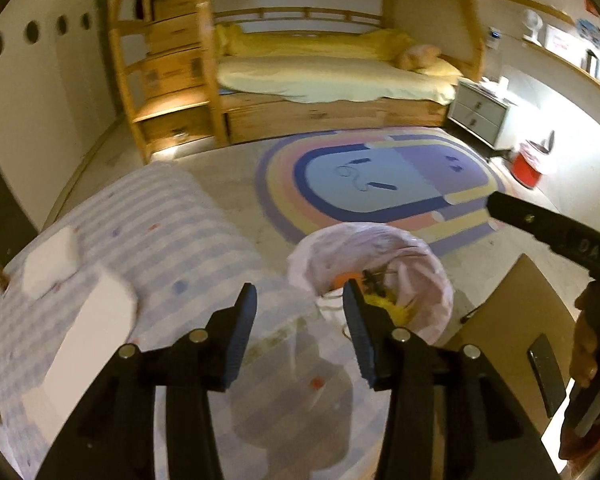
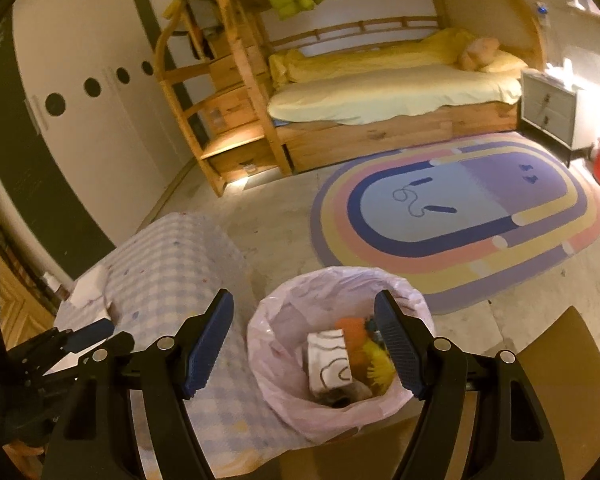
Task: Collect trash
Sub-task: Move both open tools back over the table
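- Trash bin [image 2: 332,364]: lined with a thin pale-pink plastic bag, rim crumpled and folded outward, mouth wide.
- Inside the bin: white carton [image 2: 328,360] with dark squiggly lines, something orange [image 2: 350,330], a yellow frilly item [image 2: 378,370]; the rest is too dim to name.
- Bin stands just beside the checked-cloth table [image 2: 168,276], on the rug [image 2: 460,216] side of it.
- Right gripper [image 2: 304,344] hangs over the bin mouth, jaws spread wide, nothing between the pads.
- Left gripper [image 1: 300,324] is over the table edge next to the bin, jaws parted, empty.
- White box [image 1: 94,332] lies on the table, apart from the bin.
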`<state>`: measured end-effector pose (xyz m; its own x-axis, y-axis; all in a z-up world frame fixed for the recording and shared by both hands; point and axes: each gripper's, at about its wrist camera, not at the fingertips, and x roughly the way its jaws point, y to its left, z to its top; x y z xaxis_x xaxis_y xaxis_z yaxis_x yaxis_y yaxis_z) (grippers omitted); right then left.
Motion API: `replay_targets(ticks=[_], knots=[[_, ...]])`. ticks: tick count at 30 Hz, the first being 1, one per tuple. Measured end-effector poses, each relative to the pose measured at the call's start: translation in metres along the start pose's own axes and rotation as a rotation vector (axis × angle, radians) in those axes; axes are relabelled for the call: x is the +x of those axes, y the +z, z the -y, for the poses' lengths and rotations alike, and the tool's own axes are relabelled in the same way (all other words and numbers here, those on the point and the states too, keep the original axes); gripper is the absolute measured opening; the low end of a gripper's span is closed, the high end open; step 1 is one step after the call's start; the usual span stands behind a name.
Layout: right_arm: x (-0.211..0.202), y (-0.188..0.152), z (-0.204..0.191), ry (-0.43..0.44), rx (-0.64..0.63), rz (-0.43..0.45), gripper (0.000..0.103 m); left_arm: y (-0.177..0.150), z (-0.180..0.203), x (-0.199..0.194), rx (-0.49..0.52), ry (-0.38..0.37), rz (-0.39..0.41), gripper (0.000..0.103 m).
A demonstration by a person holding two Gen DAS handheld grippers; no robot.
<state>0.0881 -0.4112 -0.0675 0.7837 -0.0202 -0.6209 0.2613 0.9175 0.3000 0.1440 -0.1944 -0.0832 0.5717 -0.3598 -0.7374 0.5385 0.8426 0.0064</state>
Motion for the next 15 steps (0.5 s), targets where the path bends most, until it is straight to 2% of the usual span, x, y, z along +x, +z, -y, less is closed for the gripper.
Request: replay_targets(ticks=[6, 9, 15], knots=[[-0.014, -0.005, -0.036, 0.05, -0.065, 0.001, 0.073, -0.017, -0.03, -0.033, -0.073, 0.046, 0.027, 0.045], [-0.02, -0.009, -0.056, 0.078, -0.107, 0.001, 0.073, -0.029, -0.042, -0.052, -0.087, 0.075, 0.05, 0.05], [-0.023, -0.022, -0.107, 0.145, -0.206, -0.036, 0.073, -0.055, -0.076, -0.082, -0.144, 0.138, 0.063, 0.053]])
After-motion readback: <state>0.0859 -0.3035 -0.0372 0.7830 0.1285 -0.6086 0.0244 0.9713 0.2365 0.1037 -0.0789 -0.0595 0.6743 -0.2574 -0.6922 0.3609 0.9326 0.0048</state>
